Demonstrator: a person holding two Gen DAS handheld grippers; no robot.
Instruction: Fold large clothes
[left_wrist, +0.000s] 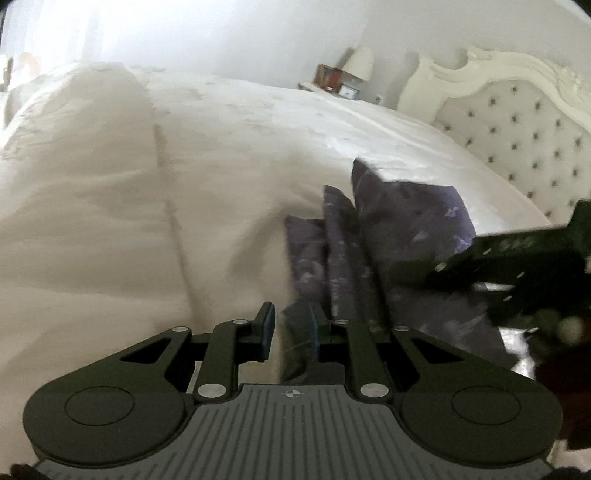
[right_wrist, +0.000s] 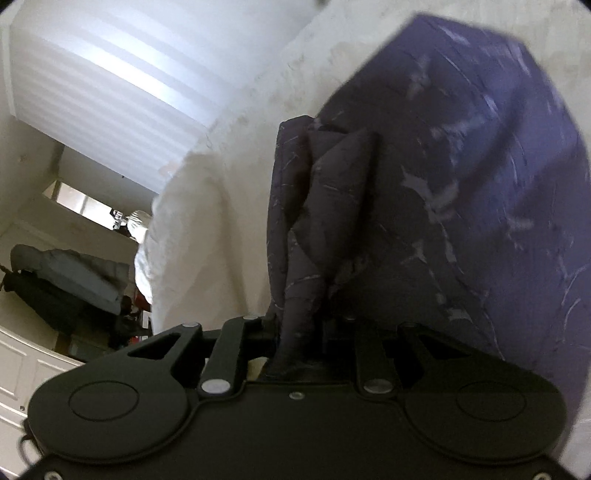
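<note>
Both grippers pinch bunched corners of the purple garment (right_wrist: 461, 184) above the bed (left_wrist: 184, 166): left gripper (left_wrist: 291, 334), right gripper (right_wrist: 299, 332). Keeping both corners level would lay the fold evenly.

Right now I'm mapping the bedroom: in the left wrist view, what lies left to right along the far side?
White duvet mound → bedside lamp → tufted white headboard.
</note>
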